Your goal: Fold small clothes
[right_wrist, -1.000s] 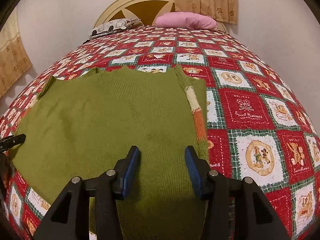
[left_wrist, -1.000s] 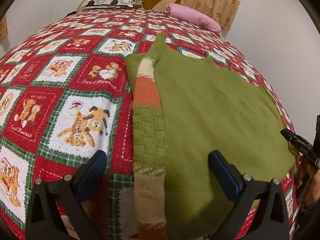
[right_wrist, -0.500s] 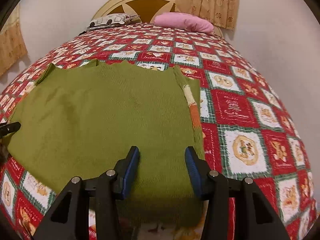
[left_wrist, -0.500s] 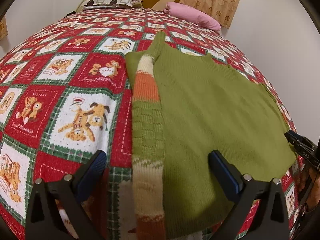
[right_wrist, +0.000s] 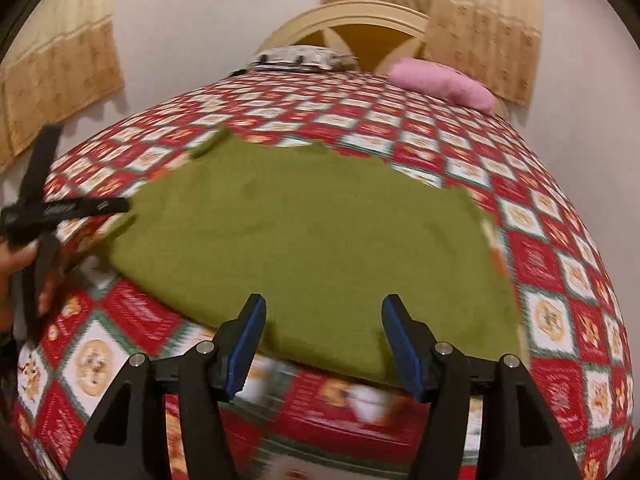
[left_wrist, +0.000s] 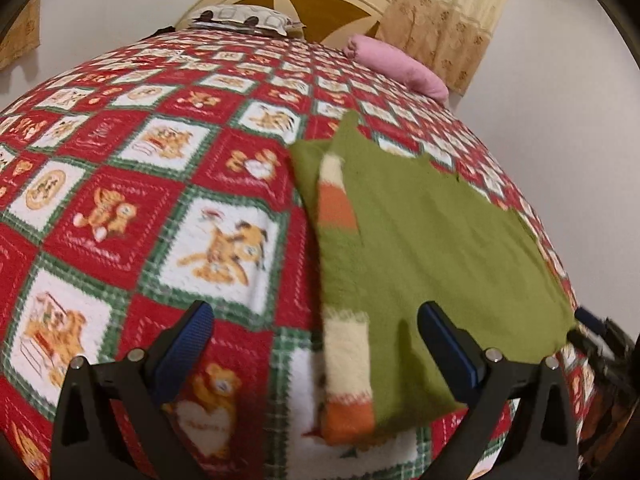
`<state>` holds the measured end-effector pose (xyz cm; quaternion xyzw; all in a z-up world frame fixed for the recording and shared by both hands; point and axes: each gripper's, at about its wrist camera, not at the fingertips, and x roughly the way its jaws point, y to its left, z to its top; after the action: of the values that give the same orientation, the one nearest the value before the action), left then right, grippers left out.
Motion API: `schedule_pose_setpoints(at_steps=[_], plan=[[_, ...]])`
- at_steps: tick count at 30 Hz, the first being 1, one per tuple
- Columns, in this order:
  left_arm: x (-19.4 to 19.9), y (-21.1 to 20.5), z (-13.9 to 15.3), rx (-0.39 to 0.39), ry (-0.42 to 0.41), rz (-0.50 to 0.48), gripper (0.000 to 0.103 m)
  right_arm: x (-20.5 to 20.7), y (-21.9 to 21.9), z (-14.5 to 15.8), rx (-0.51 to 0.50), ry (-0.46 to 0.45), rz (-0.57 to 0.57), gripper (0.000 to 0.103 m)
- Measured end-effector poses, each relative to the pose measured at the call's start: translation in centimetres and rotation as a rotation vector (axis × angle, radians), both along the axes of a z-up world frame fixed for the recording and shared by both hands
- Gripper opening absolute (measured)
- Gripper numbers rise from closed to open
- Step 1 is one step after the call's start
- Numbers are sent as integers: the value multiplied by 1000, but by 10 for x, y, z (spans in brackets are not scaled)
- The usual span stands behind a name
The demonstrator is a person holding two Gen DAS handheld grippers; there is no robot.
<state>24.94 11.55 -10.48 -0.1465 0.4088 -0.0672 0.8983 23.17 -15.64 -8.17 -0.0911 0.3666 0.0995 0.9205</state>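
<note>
A small green knitted sweater (left_wrist: 432,248) lies flat on the bed, with a striped cream, orange and green sleeve (left_wrist: 340,280) folded along its left side. It also shows in the right wrist view (right_wrist: 304,240). My left gripper (left_wrist: 316,344) is open and empty, above the sweater's near left corner and the sleeve end. My right gripper (right_wrist: 322,340) is open and empty, over the sweater's near hem. The other gripper's tip (right_wrist: 64,210) shows at the sweater's left edge in the right wrist view.
The bed carries a red, green and white patchwork quilt (left_wrist: 120,200) with bear pictures. A pink pillow (right_wrist: 440,80) and a patterned pillow (left_wrist: 240,20) lie at the headboard. Walls and curtains (right_wrist: 60,72) surround the bed.
Both grippers have pulled back and up from the sweater. The right gripper's jaws have opened wider. The sweater lies as before.
</note>
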Motion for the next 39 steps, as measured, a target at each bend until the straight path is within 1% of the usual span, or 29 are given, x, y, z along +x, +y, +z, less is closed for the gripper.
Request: schedule_pose_setpoints(at_steps=[4,9,12,16,18,20,22,25,30,32,34,36,37,38,39], plan=[[18,9,4,7,-3,-8,103,-4,47,-3,-39,-15,92,61],[37,10,5,17,2,-43,103,-10,109,-9,-186,-79,181,64],[50,9,4,-32,11,-76,103,-15,142,-16,-237,-99,256,64],[64,2,4,-60,0,-107,103,-22,178,-30,-320,-127,326,64],[71,-2,5,-79,-4,-133,103,-22,189,-37,-349,-137,341,64],[79,-6,4,-82,-5,-147,102,-21,197,-42,-373,-146,346,64],[87,-6,2,-75,1,-153,99,-19,204,-47,-404,-162,351,64],[98,-5,-2,-84,17,-177,92,-17,210,-49,-444,-187,342,64],[121,-1,-11,-128,63,-194,80,-12,216,-50,-469,-193,353,64],[128,-1,-14,-145,72,-195,80,-10,217,-50,-468,-193,359,64],[133,1,-16,-152,76,-183,77,-9,219,-51,-465,-187,370,60],[136,4,-16,-175,73,-177,71,-10,221,-53,-460,-175,379,49],[137,6,-17,-181,71,-172,69,-11,223,-55,-457,-170,383,46],[139,8,-17,-187,71,-170,64,-11,224,-56,-452,-164,391,38],[139,12,-18,-195,71,-164,55,-11,224,-56,-444,-155,401,26]])
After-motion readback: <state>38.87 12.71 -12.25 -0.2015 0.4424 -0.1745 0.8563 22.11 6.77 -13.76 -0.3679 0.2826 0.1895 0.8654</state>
